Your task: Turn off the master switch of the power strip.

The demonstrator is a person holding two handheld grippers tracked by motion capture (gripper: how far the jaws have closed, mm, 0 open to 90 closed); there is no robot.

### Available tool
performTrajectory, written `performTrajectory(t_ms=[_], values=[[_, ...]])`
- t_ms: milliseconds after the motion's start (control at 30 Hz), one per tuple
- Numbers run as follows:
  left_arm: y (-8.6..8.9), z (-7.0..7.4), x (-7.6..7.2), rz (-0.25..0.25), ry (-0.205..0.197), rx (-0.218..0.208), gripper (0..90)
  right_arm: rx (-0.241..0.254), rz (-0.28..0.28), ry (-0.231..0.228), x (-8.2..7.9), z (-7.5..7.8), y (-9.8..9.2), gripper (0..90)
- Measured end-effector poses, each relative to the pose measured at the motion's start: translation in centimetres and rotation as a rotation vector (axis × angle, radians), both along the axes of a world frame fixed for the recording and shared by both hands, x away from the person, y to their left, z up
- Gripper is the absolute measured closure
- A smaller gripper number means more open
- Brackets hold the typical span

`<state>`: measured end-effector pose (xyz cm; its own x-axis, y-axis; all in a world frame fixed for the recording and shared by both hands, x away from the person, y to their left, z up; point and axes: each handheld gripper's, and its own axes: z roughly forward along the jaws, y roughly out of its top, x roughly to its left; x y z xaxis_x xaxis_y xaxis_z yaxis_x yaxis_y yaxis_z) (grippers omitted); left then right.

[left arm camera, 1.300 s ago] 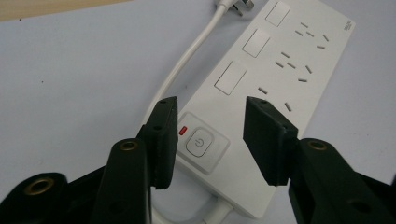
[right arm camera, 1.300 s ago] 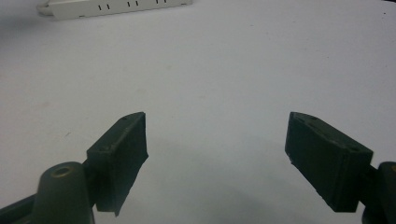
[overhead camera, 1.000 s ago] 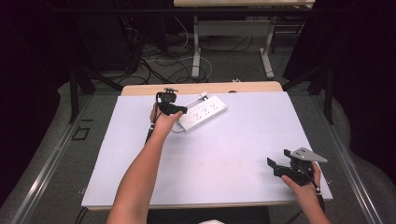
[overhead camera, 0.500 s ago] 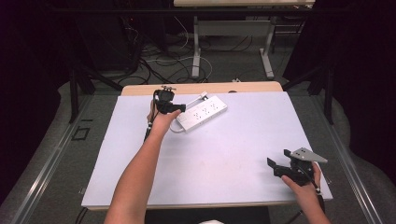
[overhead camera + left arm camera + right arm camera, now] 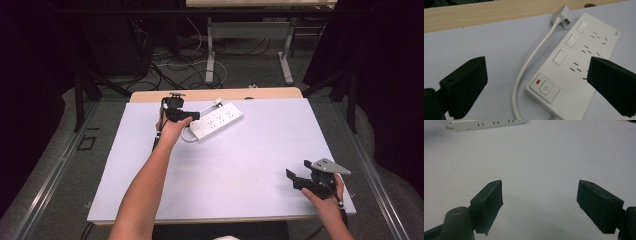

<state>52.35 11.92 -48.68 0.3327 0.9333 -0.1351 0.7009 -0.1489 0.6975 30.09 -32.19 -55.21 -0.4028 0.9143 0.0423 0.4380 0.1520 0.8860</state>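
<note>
**Both grippers open; power strip at far left of table**

A white power strip [image 5: 217,121] lies flat at the far side of the white table [image 5: 240,165], its cord [image 5: 529,65] curving to a plug [image 5: 561,15] near the wooden edge. The left gripper [image 5: 176,114] hovers just beside the strip's switch end, jaws spread wide, holding nothing. The right gripper [image 5: 300,177] sits well apart at the near right corner, jaws likewise apart and empty.

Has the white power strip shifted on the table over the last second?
No. The white power strip lies at the same angle near the table's wooden far edge, as before. The left gripper hovers open at its switch end.
</note>
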Motion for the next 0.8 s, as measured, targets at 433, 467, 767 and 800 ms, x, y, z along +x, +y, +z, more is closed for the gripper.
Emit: performTrajectory(t_ms=[433,467,767,800], values=[[0.1,0.9,-0.9,-0.043,-0.018,-0.016,0.5,0.012,0.0,0.008,-0.1,0.1,0.1,20.3],[0.2,1.1,-1.0,-0.048,-0.02,-0.014,0.6,0.007,0.001,0.016,-0.2,0.1,0.0,20.3],[0.3,2.1,-2.5,-0.088,-0.053,-0.023,0.6,0.007,0.013,0.005,-0.1,0.1,0.0,20.3],[0.4,2.3,-2.7,-0.093,-0.053,-0.018,0.6,0.006,0.015,0.004,-0.1,0.1,0.0,20.3]])
